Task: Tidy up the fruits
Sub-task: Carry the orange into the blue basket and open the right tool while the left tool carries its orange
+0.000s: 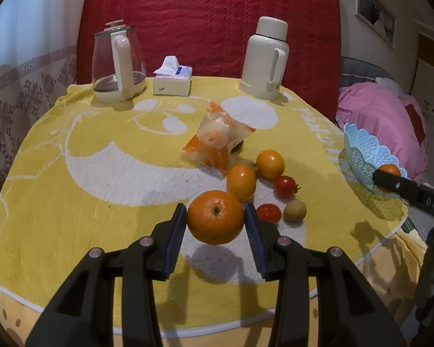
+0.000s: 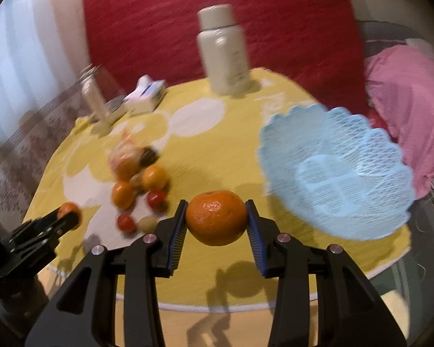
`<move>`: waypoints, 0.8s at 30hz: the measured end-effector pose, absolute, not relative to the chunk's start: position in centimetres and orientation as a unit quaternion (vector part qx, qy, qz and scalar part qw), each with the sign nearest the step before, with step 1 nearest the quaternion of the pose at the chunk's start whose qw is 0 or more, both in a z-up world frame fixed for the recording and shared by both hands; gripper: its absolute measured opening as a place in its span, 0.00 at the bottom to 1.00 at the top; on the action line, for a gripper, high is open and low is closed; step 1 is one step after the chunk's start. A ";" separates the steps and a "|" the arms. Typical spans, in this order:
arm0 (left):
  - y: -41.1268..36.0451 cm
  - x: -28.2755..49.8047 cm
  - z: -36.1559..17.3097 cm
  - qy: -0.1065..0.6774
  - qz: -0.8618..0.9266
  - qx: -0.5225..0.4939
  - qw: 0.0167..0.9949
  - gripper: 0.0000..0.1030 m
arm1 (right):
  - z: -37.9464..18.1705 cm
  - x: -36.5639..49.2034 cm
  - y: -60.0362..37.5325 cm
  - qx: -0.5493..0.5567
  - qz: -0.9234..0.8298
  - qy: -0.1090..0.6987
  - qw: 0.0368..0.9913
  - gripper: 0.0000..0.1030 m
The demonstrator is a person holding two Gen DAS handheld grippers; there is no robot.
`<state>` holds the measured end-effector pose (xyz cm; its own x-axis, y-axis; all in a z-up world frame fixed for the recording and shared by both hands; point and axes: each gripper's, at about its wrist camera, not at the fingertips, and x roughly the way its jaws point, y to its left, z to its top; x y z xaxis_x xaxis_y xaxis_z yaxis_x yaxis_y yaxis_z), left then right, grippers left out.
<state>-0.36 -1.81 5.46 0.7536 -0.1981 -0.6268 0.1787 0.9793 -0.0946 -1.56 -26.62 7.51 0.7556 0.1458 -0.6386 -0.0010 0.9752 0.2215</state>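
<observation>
My left gripper [image 1: 215, 217] is shut on an orange [image 1: 215, 218] with a green stem mark, held just above the yellow cloth; its shadow lies beneath. My right gripper [image 2: 216, 218] is shut on a second orange [image 2: 216, 217], lifted over the table's near edge, left of the light-blue lattice basket [image 2: 332, 173]. In the left wrist view that basket [image 1: 364, 150] sits at the table's right edge. Loose fruit lies mid-table: two small oranges [image 1: 241, 181], two cherry tomatoes [image 1: 286, 186], a small brownish fruit [image 1: 295, 210] and a plastic bag of oranges [image 1: 217, 141].
At the back of the round table [image 1: 72, 202] stand a glass kettle [image 1: 117, 63], a tissue box [image 1: 173, 79] and a cream thermos [image 1: 264, 57], against a red quilted backing. Pink bedding [image 1: 384, 121] lies beyond the basket to the right.
</observation>
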 end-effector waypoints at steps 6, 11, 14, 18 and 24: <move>-3.1 -0.5 6.4 0.326 -0.107 -0.003 0.939 0.41 | 8.0 -1.7 -31.3 0.120 -0.013 0.333 0.935 0.40; -4.4 -0.4 6.8 0.323 -0.113 0.005 0.940 0.41 | 7.4 -1.5 -34.5 0.130 -0.044 0.335 0.932 0.40; -5.2 -0.3 7.0 0.322 -0.118 0.011 0.939 0.41 | 6.4 -0.8 -35.9 0.140 -0.052 0.345 0.927 0.40; -6.4 -0.2 7.4 0.318 -0.125 0.020 0.940 0.41 | 5.1 -0.1 -36.6 0.145 -0.055 0.360 0.920 0.40; -7.9 0.0 8.1 0.310 -0.135 0.031 0.940 0.41 | 4.0 0.3 -37.1 0.154 -0.050 0.370 0.915 0.40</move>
